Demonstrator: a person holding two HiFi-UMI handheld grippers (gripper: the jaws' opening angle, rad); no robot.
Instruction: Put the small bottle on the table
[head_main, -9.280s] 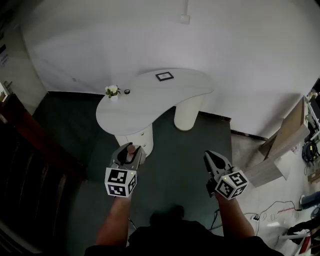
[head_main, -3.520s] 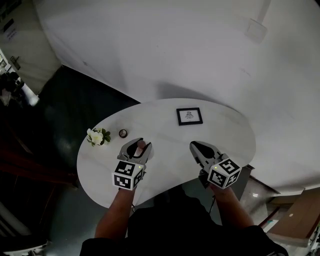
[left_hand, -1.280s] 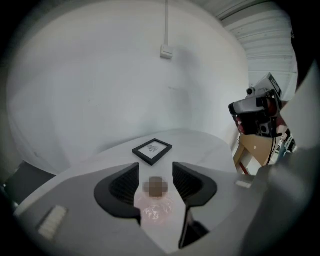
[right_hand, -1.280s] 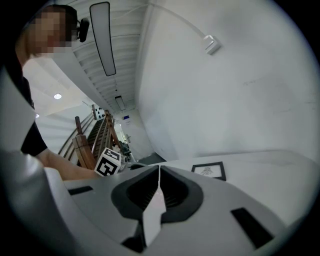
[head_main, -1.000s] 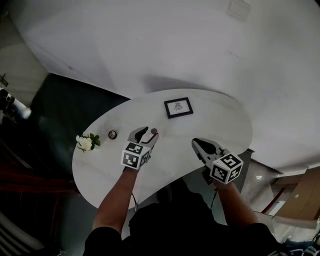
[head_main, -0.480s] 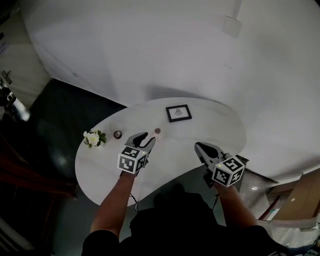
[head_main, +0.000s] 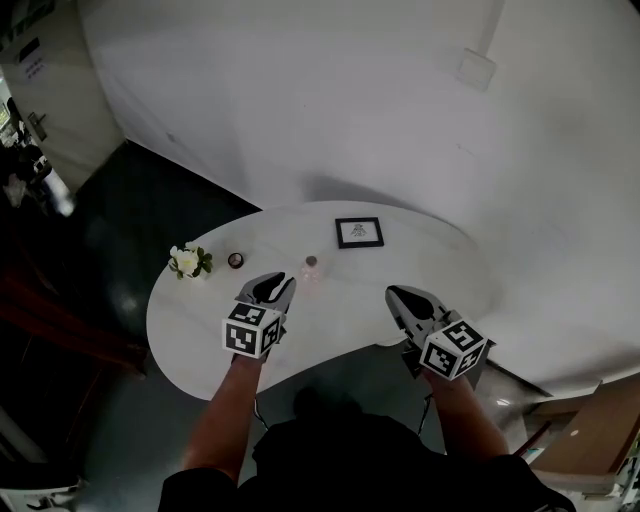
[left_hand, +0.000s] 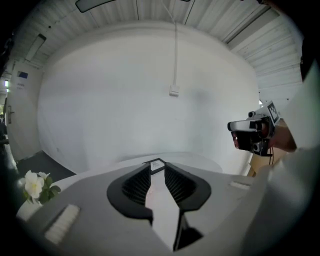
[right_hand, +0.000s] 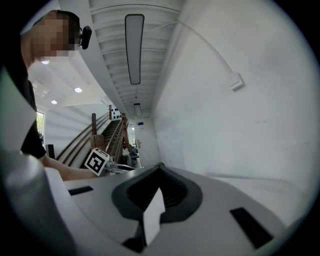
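The small bottle (head_main: 311, 266) stands upright on the white table (head_main: 425, 262), just in front of the picture frame (head_main: 359, 232). My left gripper (head_main: 272, 290) hovers over the table a little behind and to the left of the bottle, apart from it. Its jaws are closing with nothing between them; in the left gripper view a narrow gap shows at the left gripper (left_hand: 157, 169), with the picture frame (left_hand: 156, 164) beyond. My right gripper (head_main: 404, 300) hangs at the table's near right edge. In the right gripper view the right gripper (right_hand: 160, 169) has its jaws together and holds nothing.
A white flower (head_main: 186, 262) and a small dark round thing (head_main: 235, 260) sit at the table's left end. A white wall (head_main: 330, 110) rises behind the table. Dark floor lies to the left. A staircase (right_hand: 112, 135) shows in the right gripper view.
The left gripper has drawn back toward me from the bottle, which stays standing on the table. Its jaws have narrowed. The right gripper has barely moved.
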